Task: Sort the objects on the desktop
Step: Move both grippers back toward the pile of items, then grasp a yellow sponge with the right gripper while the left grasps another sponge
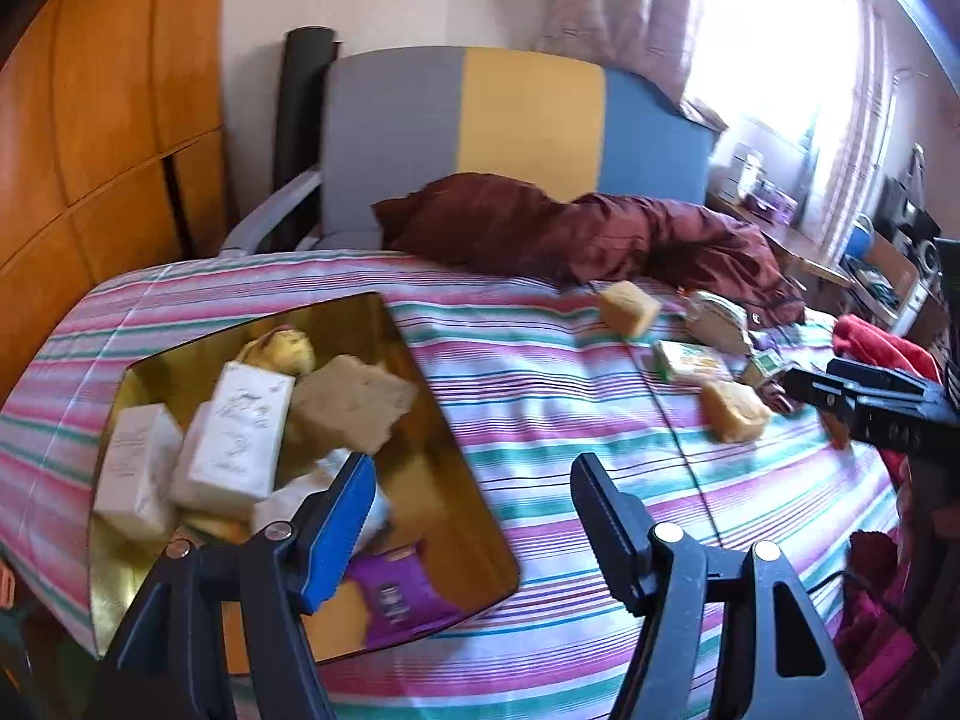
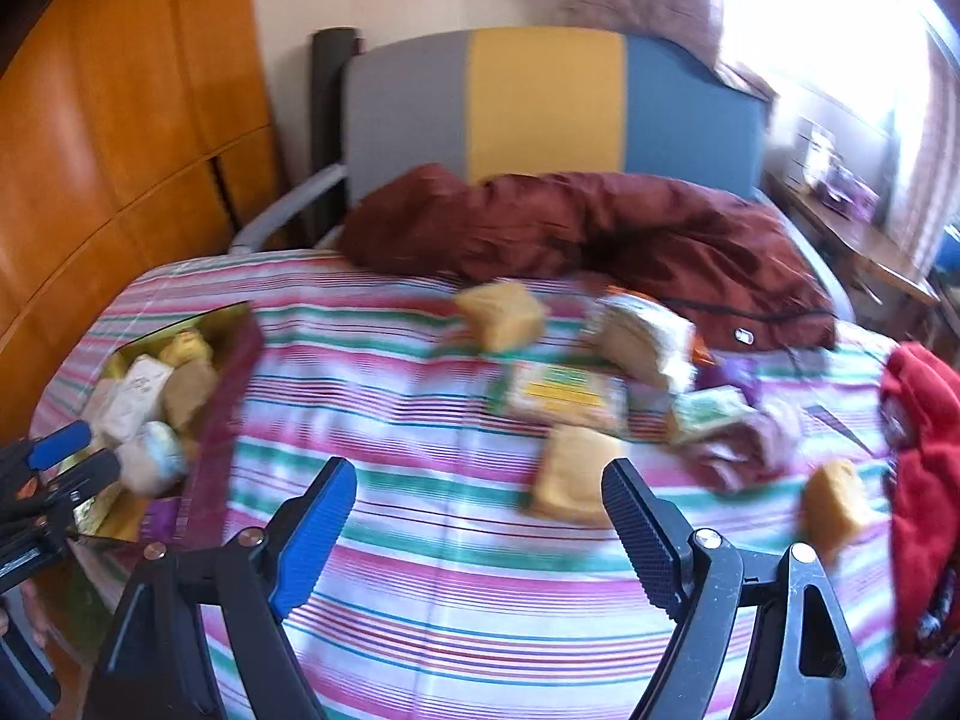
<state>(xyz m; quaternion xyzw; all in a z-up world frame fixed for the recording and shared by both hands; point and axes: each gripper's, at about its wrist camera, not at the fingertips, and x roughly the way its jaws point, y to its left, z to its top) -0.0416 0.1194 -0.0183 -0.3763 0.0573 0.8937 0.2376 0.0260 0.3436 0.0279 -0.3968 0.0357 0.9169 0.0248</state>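
Both tongs stand wide with nothing between their pads: the left gripper (image 1: 468, 480) hangs at the bottom of its own view, over the near edge of the gold tray (image 1: 456, 450), and the right gripper (image 2: 480, 498) fills the lower middle of its view above the striped bedspread (image 2: 420, 600). At the left of the left wrist view the tray holds white boxes (image 1: 234, 438), a tan block (image 1: 354, 408) and a purple packet (image 1: 396, 594). Loose items lie on the bedspread toward the upper right: a yellow block (image 2: 501, 315), a green and yellow packet (image 2: 564, 396) and another yellow block (image 2: 570, 474) just beyond the right gripper's black pad. A dark red quilt (image 2: 600, 228) is bunched against the headboard (image 2: 540, 102), and a red cloth (image 2: 924, 450) lies at the right edge.
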